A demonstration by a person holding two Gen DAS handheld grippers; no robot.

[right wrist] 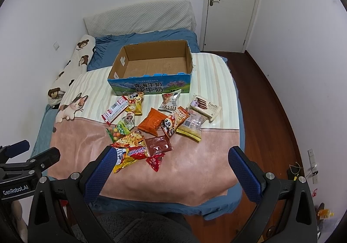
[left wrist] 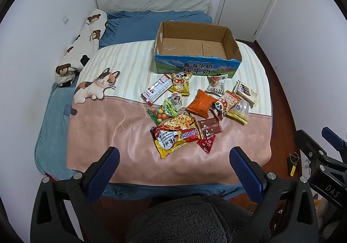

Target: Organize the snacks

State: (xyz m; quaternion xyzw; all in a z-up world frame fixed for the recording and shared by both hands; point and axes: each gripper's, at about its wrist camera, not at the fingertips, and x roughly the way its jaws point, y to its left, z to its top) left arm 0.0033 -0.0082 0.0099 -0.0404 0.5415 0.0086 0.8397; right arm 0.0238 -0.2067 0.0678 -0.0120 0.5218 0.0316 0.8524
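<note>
Nearest, the left gripper and right gripper hang above the bed's foot, both spread wide, holding and touching nothing. Beyond them the snacks lie scattered on the blanket, the noodle pack closest. Farther back, the box stands empty, so by my reckoning the sorting has not begun; every packet remains.

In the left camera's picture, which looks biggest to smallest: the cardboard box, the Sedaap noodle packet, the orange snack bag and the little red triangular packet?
1. cardboard box
2. Sedaap noodle packet
3. orange snack bag
4. red triangular packet

The noodle packet lies nearer the camera than the orange bag, which flatters it, but the gap looks real.
</note>
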